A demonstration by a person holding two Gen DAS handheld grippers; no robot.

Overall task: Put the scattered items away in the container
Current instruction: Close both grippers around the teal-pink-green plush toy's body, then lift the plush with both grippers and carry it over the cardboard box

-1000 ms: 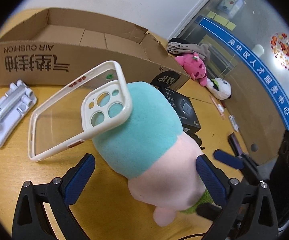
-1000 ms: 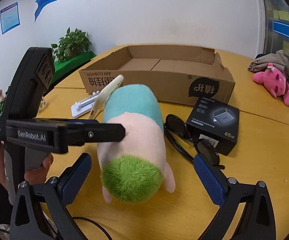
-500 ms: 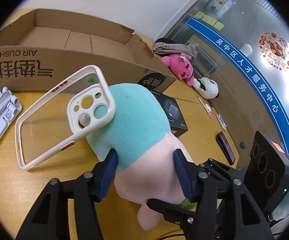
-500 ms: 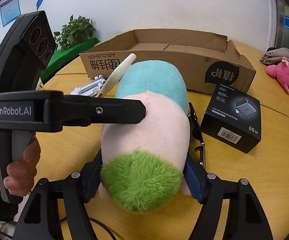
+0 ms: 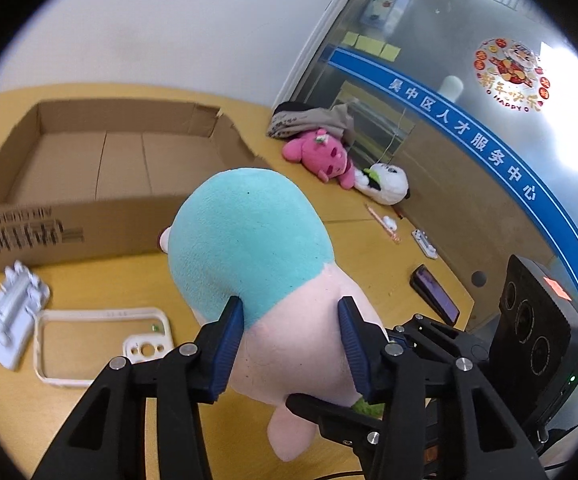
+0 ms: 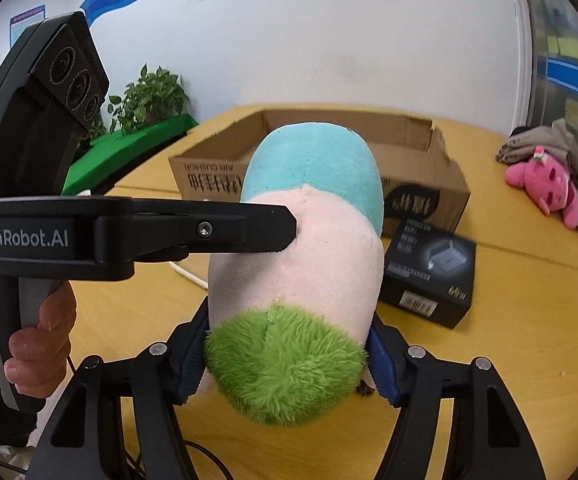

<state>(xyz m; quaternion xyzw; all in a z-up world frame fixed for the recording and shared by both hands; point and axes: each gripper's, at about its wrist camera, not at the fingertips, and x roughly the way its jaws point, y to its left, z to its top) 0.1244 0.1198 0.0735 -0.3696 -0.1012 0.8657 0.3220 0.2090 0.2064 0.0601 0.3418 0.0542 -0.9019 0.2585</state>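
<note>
Plush toy (image 5: pixel 249 240) is gripped by both closing tools, left tool (image 5: pixel 289 344) and right tool (image 6: pixel 285 364); cardboard box (image 5: pixel 101 160) beyond it is seen empty; phone case (image 5: pixel 101 344) is left beside it.

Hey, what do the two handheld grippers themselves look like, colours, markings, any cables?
Both the left gripper and the right gripper are black plastic frames with silver screws and ribbed blue pads. White "GenRobot.AI" lettering marks the left one's side. Each carries a black block with three round lenses. A thin black cable trails below.
</note>
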